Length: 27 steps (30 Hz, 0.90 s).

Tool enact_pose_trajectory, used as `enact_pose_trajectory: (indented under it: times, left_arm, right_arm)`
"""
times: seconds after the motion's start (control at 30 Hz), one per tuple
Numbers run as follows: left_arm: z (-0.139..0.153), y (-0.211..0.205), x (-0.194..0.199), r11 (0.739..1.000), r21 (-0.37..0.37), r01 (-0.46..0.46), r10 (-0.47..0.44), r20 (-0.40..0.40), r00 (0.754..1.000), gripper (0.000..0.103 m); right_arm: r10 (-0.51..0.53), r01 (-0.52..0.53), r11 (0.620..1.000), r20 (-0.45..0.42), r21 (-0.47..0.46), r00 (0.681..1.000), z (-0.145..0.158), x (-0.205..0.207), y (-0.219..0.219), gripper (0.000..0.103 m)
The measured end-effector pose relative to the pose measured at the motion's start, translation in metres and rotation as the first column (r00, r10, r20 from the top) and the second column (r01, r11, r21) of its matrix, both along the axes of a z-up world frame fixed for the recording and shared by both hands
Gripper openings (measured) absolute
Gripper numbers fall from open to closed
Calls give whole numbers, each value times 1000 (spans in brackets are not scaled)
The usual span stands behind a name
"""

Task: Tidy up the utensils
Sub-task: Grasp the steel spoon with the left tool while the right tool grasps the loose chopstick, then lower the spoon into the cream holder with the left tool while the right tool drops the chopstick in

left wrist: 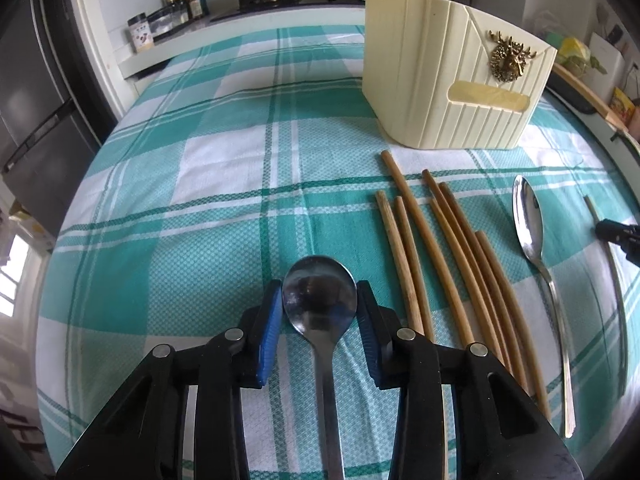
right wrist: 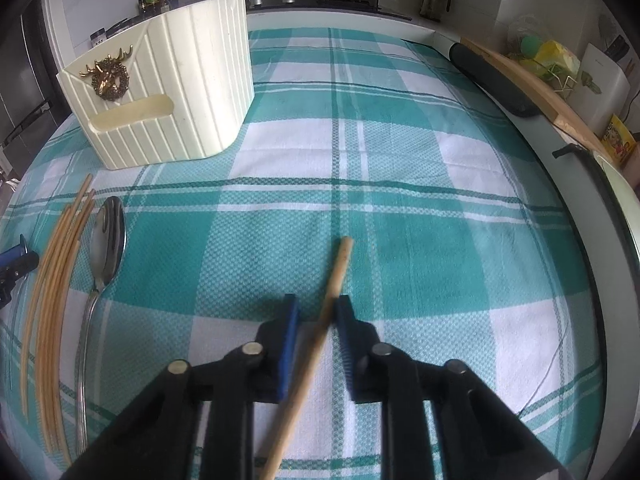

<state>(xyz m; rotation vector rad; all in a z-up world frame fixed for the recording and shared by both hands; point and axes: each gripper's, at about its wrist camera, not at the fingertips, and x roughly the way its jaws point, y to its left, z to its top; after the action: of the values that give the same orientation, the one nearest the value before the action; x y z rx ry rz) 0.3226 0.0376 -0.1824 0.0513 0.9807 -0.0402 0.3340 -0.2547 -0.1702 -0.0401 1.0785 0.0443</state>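
A polished stainless-steel spoon with a rounded, mirror-bright bowl (left wrist: 320,294) lies on the tabletop, covered by a teal-and-white checked woven cloth (left wrist: 208,184), its slim flat handle running back between the fingers of the left gripper (left wrist: 320,300). The blue ribbed pads (left wrist: 270,320) sit against both edges of the bowl, so the left gripper is closed narrowly on the spoon. Just to its right lie 7 round tan bamboo chopsticks (left wrist: 452,264), roughly parallel with ends staggered, and beyond them a second shiny steel spoon with a longer oval bowl and ridged handle (left wrist: 530,224). Behind these stands a cream, vertically ribbed plastic utensil holder (left wrist: 452,80) with rounded corners, a slot in its front and a brass-coloured stag-head ornament (left wrist: 510,58). In the right wrist view the right gripper (right wrist: 318,308) points steeply down over the cloth with a single pale bamboo chopstick (right wrist: 336,276) running diagonally between its fingers; the right pad touches the stick while a gap shows at the left pad, so the frame alone leaves the grip unclear, though the jaws are drawn almost fully together. Both grippers have black plastic linkage arms with silver pivot pins.
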Motion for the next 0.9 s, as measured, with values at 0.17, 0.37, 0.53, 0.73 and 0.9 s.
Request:
enact_pose_trajectory:
  times: [0.17, 0.37, 0.53, 0.73, 0.9]
  left_arm:
    - [25, 9, -16, 999, -35, 8, -5, 63, 998, 36]
    - [77, 11, -46, 998, -53, 38, -28, 174, 984, 36]
    - [113, 14, -70, 995, -78, 58, -37, 252, 967, 36]
    - [140, 17, -86, 993, -100, 63, -29, 313, 949, 35]
    - [155, 15, -80, 991, -117, 71, -29, 325, 945, 35]
  right_arm:
    - [-1, -5, 992, 45, 126, 999, 22, -6, -7, 7]
    - [8, -42, 969, 140, 243, 990, 77, -34, -14, 7]
    - [42, -106, 961, 243, 256, 969, 121, -62, -12, 7]
    - [59, -152, 961, 365, 230, 929, 156, -89, -7, 7]
    - [58, -165, 966, 457, 199, 887, 180, -92, -5, 7]
